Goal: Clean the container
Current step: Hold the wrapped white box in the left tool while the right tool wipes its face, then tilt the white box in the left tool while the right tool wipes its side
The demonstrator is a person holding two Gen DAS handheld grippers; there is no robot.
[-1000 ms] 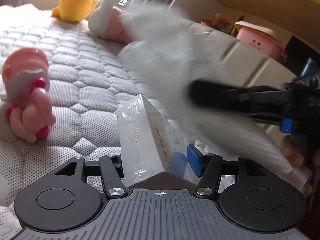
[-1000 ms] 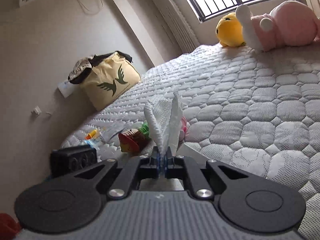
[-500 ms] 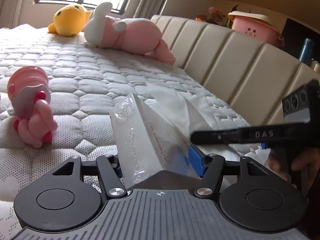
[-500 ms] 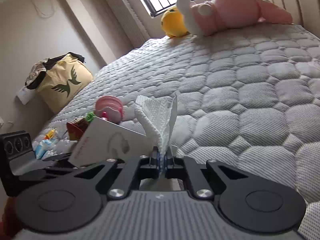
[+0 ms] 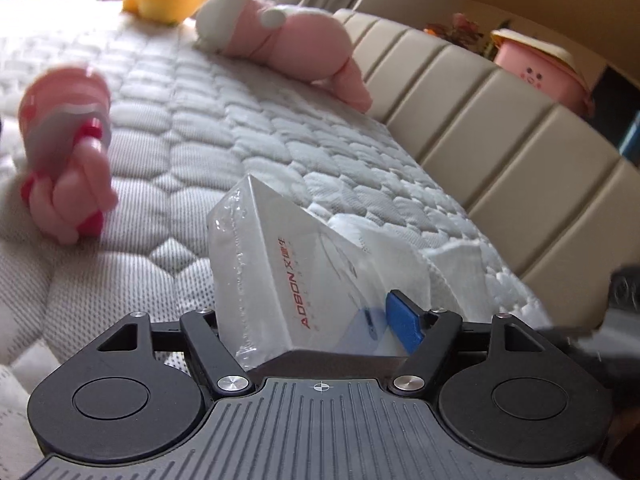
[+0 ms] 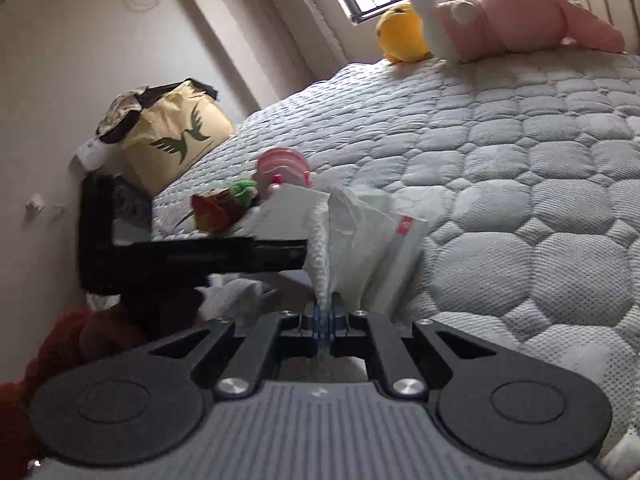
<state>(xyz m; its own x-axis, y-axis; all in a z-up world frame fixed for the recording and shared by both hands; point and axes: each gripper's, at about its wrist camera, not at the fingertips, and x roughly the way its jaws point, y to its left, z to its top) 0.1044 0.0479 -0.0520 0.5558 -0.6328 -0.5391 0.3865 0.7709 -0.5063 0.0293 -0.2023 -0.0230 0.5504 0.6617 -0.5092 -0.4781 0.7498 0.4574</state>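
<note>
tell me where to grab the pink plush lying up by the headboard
Take the pink plush across its round body, coming down from above: it lies on its side on the mattress, the body being the fullest part, and the headboard crowds its far side.

Both tongs, left (image 5: 316,320) and right (image 6: 323,312), are matte black with ribbed grey bodies, round disc housings, silver screws and blue finger pads (image 5: 404,320). A white crosshair mark sits on the left one.

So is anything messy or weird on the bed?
A bit. Small toys, such as the pink toy and the red and green one, lie scattered on the mattress. The white box sits tilted in the left gripper. Its plastic wrap looks wrinkled.
</note>
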